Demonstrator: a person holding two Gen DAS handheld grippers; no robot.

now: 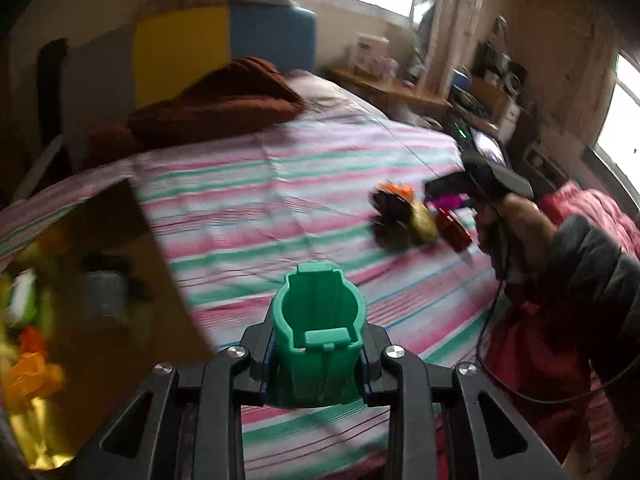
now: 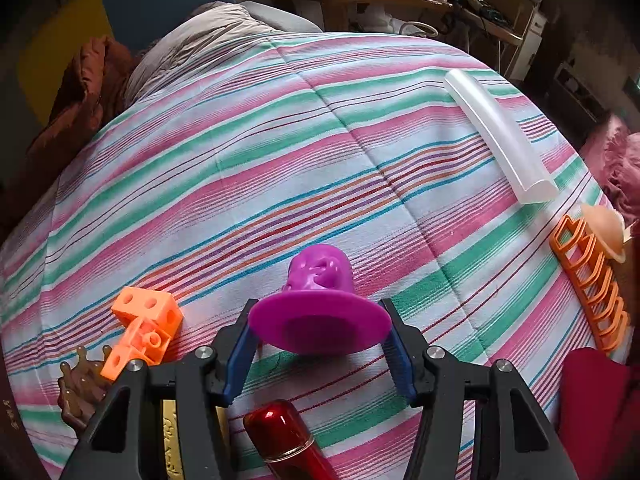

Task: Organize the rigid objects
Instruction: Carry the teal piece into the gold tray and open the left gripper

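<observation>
On the striped bedsheet (image 2: pixel 280 128) in pink, green and white — the landmark for everything here — the right-wrist view is sharp where the left-wrist view is blurred. The right view shows the right gripper (image 2: pixel 320 344) with its blue-padded fingers (image 2: pixel 236 364) set to either side of the wide round brim of a glossy purple plastic hat-shaped toy (image 2: pixel 320 304). The toy lies tipped on the sheet, crown away from the camera, and the pads sit against the brim's two edges. Also on the sheet, left of the toy, lie an orange plastic piece of joined holed cubes (image 2: pixel 144 324) and, beside it, a brown glossy splash-shaped figure (image 2: pixel 82 384). A shiny red cylinder (image 2: pixel 286 440) lies nearest the camera. Far across the sheet to the right rests a long white translucent half-round bar (image 2: pixel 500 136), with an orange plastic openwork strip (image 2: pixel 592 284) and a pale peach dome-shaped piece (image 2: pixel 604 232) at the sheet's right edge.

The left view alone shows the left gripper (image 1: pixel 316 364) pinching a teal-green plastic cup-like holder with a flat tab at front and back (image 1: pixel 318 320), held up clear of the sheet. It also shows a brown cardboard box (image 1: pixel 120 280) at the sheet's left side with blurred colourful items inside — and, across the sheet, a person's hand (image 1: pixel 504 224) in a dark sleeve holding the other tool over the toys.
</observation>
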